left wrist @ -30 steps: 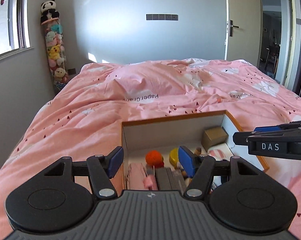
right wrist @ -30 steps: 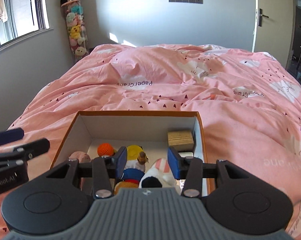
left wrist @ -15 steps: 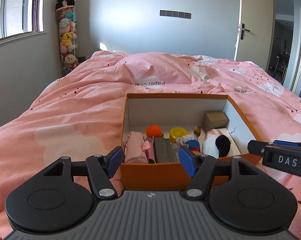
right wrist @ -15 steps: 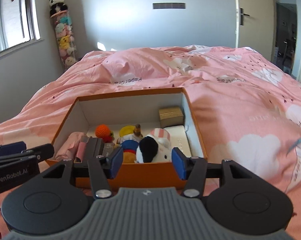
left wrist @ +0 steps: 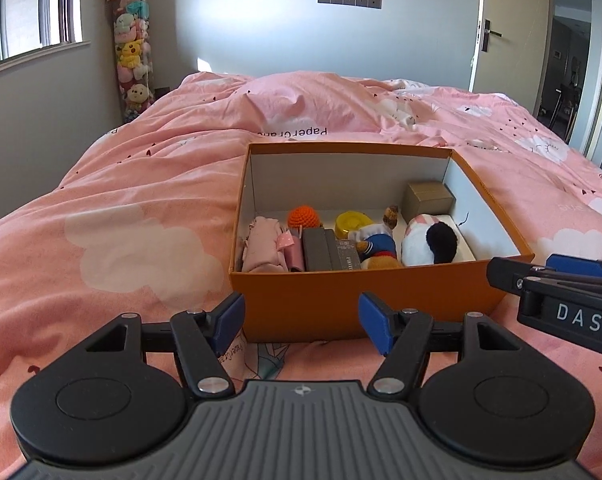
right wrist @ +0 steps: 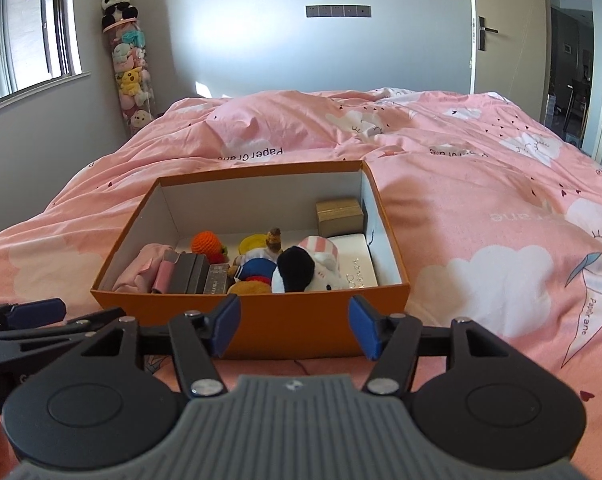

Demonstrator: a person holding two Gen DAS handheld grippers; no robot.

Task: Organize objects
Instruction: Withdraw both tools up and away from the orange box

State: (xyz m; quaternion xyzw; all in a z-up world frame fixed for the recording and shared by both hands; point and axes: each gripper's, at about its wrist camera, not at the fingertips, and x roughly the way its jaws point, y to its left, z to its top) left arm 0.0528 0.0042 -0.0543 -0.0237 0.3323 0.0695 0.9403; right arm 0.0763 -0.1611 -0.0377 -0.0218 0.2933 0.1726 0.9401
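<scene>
Your right gripper [right wrist: 295, 328] has pulled back out of the open orange cardboard box [right wrist: 301, 330] and now hovers just before its near wall, its jaws opening with nothing between them; a second ago it hung over the toys inside. Your left gripper [left wrist: 301, 328] has backed off the same way and stands wide and empty at the box's near left corner. That suggests whatever you were placing is in, and both grippers are free for the next item. The box sits on the pink printed duvet [left wrist: 141, 220] of the bed, and inside it you have a folded pink cloth [left wrist: 263, 250] at the left, dark flat cases [left wrist: 329, 254] beside it, an orange crocheted ball [left wrist: 304, 217], a yellow round toy [left wrist: 353, 222], a blue-and-red plush [left wrist: 375, 246], a white plush with a black patch [left wrist: 429, 242] and a small tan carton [left wrist: 429, 198] at the far right corner. The near wall stands between you and the contents, so any reach must clear it first. No loose things show on the duvet.
</scene>
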